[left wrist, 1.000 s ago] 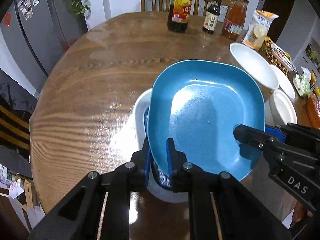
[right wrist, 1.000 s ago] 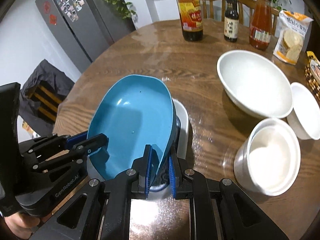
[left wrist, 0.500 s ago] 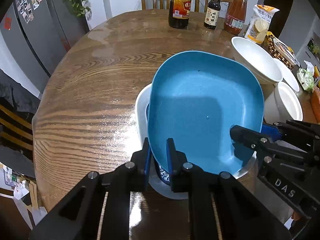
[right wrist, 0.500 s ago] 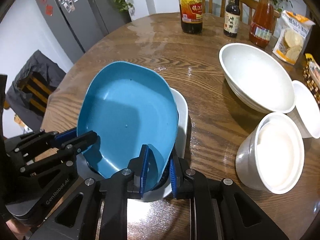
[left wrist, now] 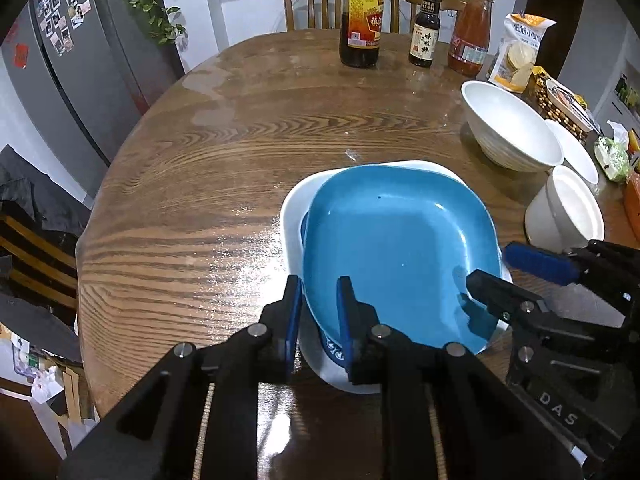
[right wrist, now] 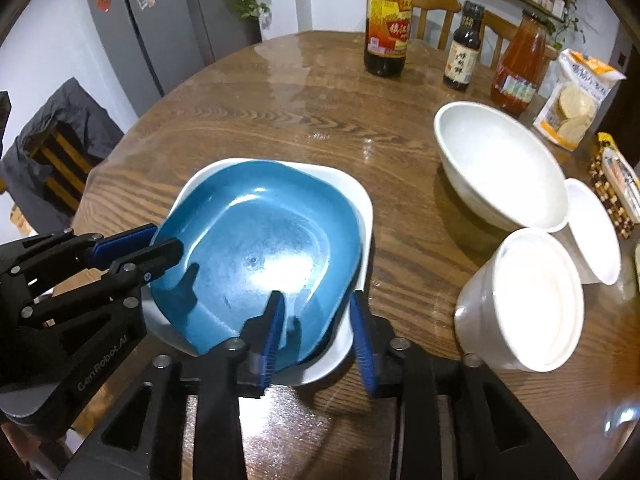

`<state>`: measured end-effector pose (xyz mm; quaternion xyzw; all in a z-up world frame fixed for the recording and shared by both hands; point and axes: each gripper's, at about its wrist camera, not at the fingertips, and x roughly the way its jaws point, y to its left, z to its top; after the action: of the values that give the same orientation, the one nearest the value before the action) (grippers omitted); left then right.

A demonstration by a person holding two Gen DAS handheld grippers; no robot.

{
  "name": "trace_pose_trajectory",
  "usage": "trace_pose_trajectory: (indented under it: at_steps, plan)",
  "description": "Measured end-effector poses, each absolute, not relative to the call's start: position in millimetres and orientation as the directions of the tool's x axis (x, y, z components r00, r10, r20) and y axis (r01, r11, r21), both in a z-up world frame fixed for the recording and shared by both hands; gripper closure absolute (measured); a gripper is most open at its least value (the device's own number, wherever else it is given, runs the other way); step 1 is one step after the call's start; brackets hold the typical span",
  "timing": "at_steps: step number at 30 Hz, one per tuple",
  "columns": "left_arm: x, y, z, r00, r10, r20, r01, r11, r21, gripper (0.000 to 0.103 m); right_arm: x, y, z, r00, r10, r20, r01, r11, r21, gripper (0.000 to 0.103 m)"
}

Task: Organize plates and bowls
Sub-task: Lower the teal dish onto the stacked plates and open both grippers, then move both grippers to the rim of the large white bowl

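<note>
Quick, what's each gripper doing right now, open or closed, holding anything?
Left gripper: closed on the blue plate rim.
Right gripper: open, fingers astride the plate's edge, not gripping.

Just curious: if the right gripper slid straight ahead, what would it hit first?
Probably the blue plate: the right gripper is open around its near rim. The plate sits on a white plate.

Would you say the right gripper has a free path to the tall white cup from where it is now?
Probably yes: the right gripper stands open around the blue plate's rim, and only bare table lies between it and the tall white cup.
</note>
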<state>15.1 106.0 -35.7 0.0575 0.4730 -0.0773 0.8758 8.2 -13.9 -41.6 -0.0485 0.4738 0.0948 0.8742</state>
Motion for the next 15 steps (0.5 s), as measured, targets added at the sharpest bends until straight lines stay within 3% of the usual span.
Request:
trace_pose_trajectory:
  at_steps: [4,7,9,11,15]
  plan:
    - [13,109,-31,0.551,-0.088,-0.83,0.181,0.983,0.016,0.073,4,-19,-32,0.541,0.159,-0.826,-0.209,0.977,0.05,0.058]
    - [11,112,-26,0.563,-0.096,-0.821,0.173,0.985,0.003,0.055,2,-23,-26,0.546,0.2,-0.814,-0.207,0.973,0.1,0.057]
    - [10,111,-23,0.576,-0.089,-0.813,0.168,0.986,0.011,0.036,1,-28,-22,0.548,0.236,-0.803,-0.204,0.968,0.145,0.057]
    - [10,109,-20,0.589,-0.075,-0.805,0.165,0.986,0.029,0.028,-1,-33,-19,0.55,0.262,-0.793,-0.191,0.964,0.187,0.056]
    - [13,107,-16,0.597,-0.068,-0.8,0.162,0.986,0.037,0.017,-3,-52,-12,0.566,0.299,-0.769,-0.144,0.953,0.265,0.039]
